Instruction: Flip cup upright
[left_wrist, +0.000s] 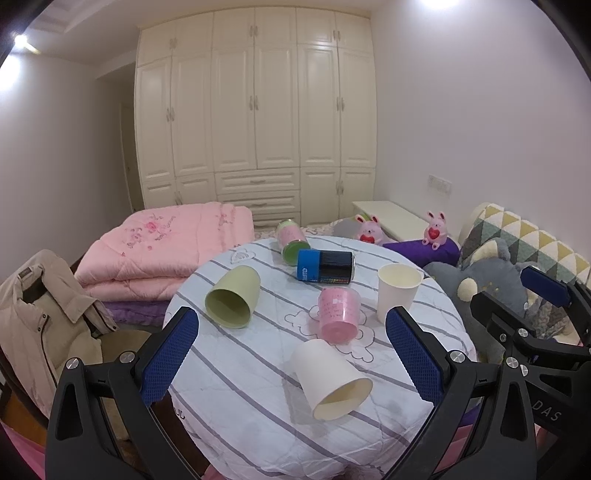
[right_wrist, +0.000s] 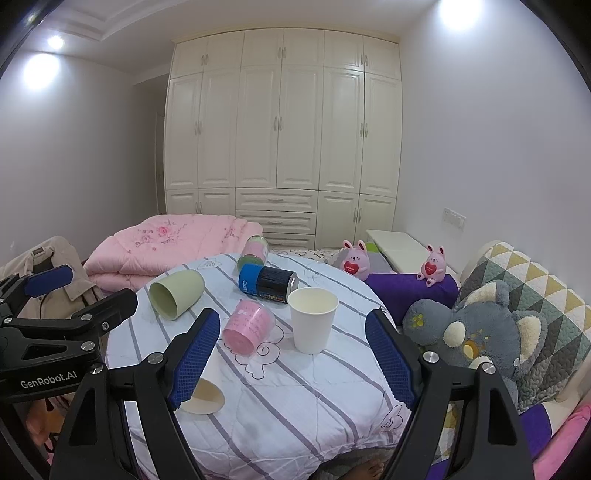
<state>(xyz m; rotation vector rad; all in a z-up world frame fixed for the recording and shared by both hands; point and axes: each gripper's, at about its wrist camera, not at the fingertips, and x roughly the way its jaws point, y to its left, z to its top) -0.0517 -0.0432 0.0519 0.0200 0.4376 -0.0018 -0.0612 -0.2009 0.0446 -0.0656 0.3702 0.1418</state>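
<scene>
Both spread wide, holding nothing — left gripper (left_wrist: 291, 339) above the near white cup (left_wrist: 330, 380), lying sideways on the striped table (left_wrist: 229, 424), mouth toward camera. Best to lower, pinch mid-wall lightly, then rotate base-down; right gripper (right_wrist: 293, 350) idle.

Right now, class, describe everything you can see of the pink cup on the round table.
The pink cup looks like thin, translucent plastic with faint small print on its wall. It lies tipped over, not upright, its wider end turned toward the cameras; whether that end is open or covered cannot be told. It rests on the striped tablecloth, over a stitched cartoon outline, near the middle of the table. The upright white paper cup stands just beside it on its right, apart. Neither gripper touches it.
</scene>
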